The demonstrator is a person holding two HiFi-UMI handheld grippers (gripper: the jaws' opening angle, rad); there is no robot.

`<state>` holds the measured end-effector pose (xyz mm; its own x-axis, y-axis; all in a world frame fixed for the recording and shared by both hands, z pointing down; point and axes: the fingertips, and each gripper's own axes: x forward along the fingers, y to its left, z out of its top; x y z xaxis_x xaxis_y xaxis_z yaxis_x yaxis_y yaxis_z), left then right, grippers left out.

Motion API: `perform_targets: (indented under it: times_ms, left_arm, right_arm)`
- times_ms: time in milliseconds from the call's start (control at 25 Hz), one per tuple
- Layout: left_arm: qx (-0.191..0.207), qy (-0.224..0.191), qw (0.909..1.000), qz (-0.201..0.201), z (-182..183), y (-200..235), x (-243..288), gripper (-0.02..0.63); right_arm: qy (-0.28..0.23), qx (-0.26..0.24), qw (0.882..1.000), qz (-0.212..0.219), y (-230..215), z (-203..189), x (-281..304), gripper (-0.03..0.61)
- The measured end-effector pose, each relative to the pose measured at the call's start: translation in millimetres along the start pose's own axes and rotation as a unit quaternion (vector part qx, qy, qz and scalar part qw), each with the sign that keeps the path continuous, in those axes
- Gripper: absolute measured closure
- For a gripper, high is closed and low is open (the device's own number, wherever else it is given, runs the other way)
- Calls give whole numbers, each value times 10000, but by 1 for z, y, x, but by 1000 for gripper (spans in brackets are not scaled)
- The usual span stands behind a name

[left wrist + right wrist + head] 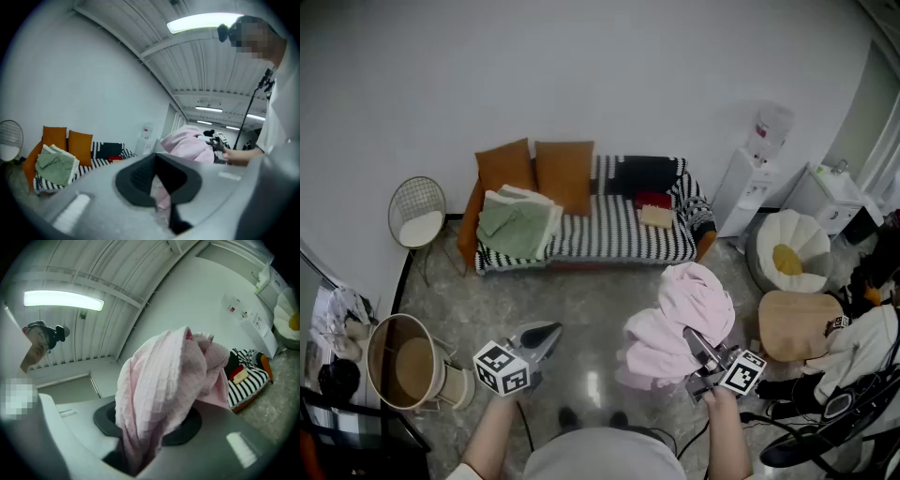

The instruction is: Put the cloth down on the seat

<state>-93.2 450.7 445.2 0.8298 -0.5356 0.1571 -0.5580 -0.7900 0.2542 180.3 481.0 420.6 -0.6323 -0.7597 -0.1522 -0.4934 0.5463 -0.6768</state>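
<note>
A crumpled pink waffle-weave cloth (677,319) is carried in the lower right of the head view by the right gripper (694,339). The jaws of that gripper are clamped on a gathered fold, and in the right gripper view the fabric (159,390) is seen rising out of the jaws in a thick bundle. The grip is probably taken on a bunched part and held raised so that the loose ends are kept off the grey polished floor (581,291). The left gripper (549,331) is held at the lower left, away from the cloth, with its jaws drawn almost together and nothing between them; it seems to be kept free for steadying or spreading later. The cloth is well apart from the black-and-white striped sofa (614,234) at the upper centre, so the carrying step is judged unfinished and nothing is yet laid down. On the seat, a stack of folded green towels (517,223) is placed at its left end and a small tan pad (656,217) towards its right, below two orange cushions (564,173). The bare striped stretch between them looks like the obvious landing place.
</note>
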Motion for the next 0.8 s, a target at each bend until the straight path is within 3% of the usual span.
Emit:
perform_targets:
  times_ms: [800]
  left_arm:
    - [33,42,9999,-160,1,24,14,612]
  right_arm:
    - [-165,-44,9999,-31,-9,5,19,414]
